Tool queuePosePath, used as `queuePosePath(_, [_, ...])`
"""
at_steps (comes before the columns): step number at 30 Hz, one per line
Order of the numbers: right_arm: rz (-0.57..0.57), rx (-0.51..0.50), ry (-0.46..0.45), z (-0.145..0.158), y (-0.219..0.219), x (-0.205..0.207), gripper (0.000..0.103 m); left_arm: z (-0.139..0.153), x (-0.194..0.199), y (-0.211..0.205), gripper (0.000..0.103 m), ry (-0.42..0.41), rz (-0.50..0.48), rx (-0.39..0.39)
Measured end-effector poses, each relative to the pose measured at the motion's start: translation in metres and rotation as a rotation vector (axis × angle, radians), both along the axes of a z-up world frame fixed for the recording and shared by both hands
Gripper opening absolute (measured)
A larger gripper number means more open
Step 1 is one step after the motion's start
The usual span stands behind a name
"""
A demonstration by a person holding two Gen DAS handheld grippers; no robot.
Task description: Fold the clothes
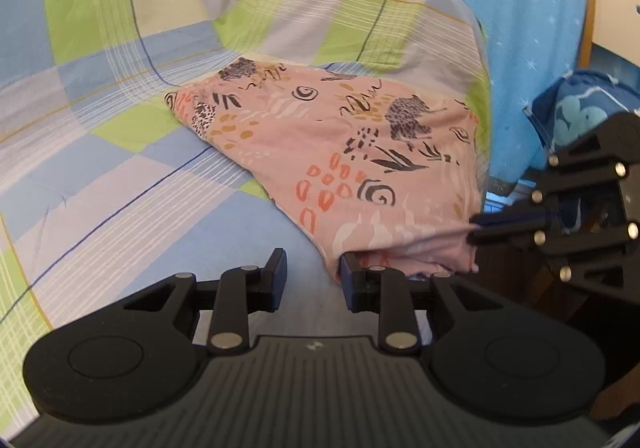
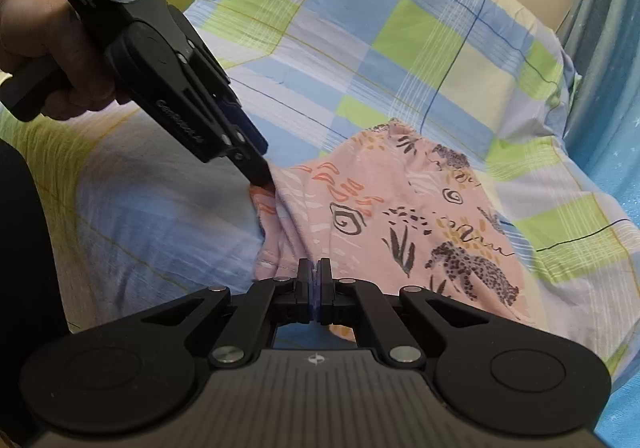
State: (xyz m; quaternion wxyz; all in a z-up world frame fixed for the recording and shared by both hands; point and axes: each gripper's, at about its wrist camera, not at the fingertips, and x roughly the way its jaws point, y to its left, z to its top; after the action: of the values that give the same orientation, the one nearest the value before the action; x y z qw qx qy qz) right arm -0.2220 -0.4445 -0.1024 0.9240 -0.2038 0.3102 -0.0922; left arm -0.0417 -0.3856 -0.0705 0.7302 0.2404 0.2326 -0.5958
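A pink garment (image 1: pixel 340 152) printed with leopards and swirls lies folded on the checked bed sheet (image 1: pixel 120 176). My left gripper (image 1: pixel 313 272) is open at the garment's near corner, its right finger touching the cloth edge and nothing between the fingers. My right gripper (image 1: pixel 478 228) comes in from the right and pinches the garment's near right edge. In the right wrist view the right gripper (image 2: pixel 315 276) is shut on the hem of the pink garment (image 2: pixel 400 216). The left gripper (image 2: pixel 260 176), held by a hand (image 2: pixel 40 40), has its tips at the garment's left corner.
The blue, green and white checked sheet (image 2: pixel 360 48) covers the bed and rises into a bulge behind the garment. A blue starred curtain (image 1: pixel 520 28) hangs to the right. A dark blue patterned bundle (image 1: pixel 580 108) and a wooden piece of furniture (image 1: pixel 612 8) stand beyond the bed's edge.
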Motion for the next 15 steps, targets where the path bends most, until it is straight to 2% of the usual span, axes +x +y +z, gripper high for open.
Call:
queuePosePath(4, [0.018, -0.139, -0.035, 0.0, 0.014, -0.005, 0.0, 0.006, -0.01, 0.004, 0.024, -0.076, -0.062, -0.001])
queuePosePath(7, [0.051, -0.168, -0.004, -0.007, 0.02, 0.002, 0.0, 0.012, -0.02, 0.007, 0.024, -0.13, -0.12, -0.007])
queuePosePath(11, [0.09, -0.149, 0.051, -0.02, 0.023, 0.012, 0.0, 0.015, -0.033, 0.012, 0.024, -0.2, -0.217, -0.019])
queuePosePath(15, [0.067, -0.085, 0.06, -0.019, 0.013, 0.014, 0.0, 0.008, -0.045, 0.013, 0.028, -0.316, -0.324, 0.027])
